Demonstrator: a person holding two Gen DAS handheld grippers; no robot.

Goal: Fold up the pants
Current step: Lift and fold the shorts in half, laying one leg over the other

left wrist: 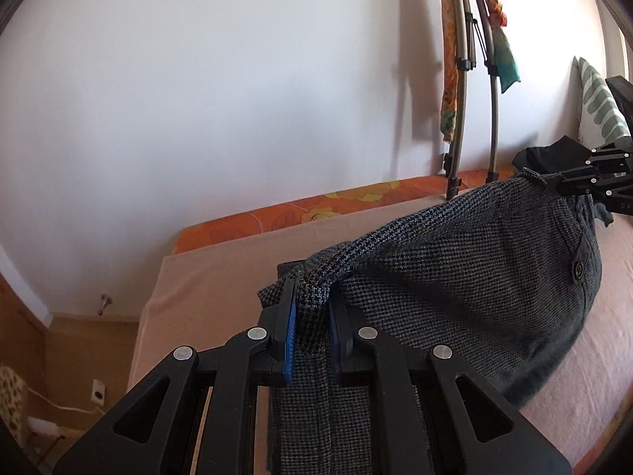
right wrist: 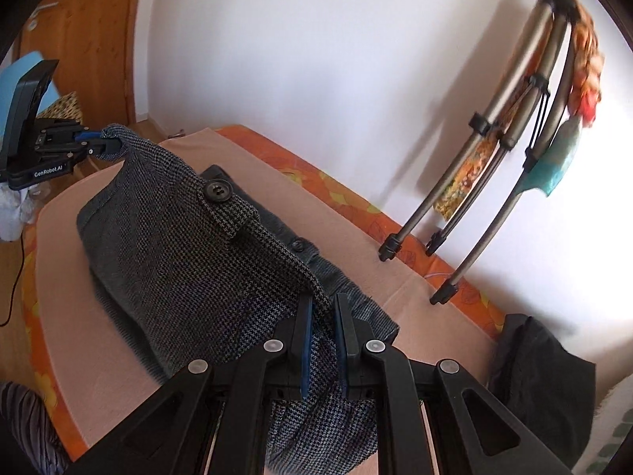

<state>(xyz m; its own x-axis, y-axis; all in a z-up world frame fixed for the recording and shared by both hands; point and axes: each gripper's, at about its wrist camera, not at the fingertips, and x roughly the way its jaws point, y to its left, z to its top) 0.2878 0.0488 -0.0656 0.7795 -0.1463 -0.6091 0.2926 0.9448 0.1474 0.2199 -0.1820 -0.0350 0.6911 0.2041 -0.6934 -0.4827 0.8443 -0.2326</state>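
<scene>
Left tool [left wrist: 310,316] and right tool [right wrist: 321,334] each clamp the pants [left wrist: 455,277], lifted above the bed [left wrist: 221,277].
Mid-fold; next, likely lay the held edge down evenly.

Your pants [left wrist: 455,261] are grey-black houndstooth w/ dark buttons [right wrist: 215,191]. Both tools, left [left wrist: 311,316] & right [right wrist: 323,326], are black w/ blue pads [left wrist: 292,340]. Bed sheet [left wrist: 221,273] is plain peach; mattress [left wrist: 277,213] under it orange w/ yellow flowers. Wall [left wrist: 198,99] white. Pillow [left wrist: 599,103] white w/ green leaf print.
</scene>
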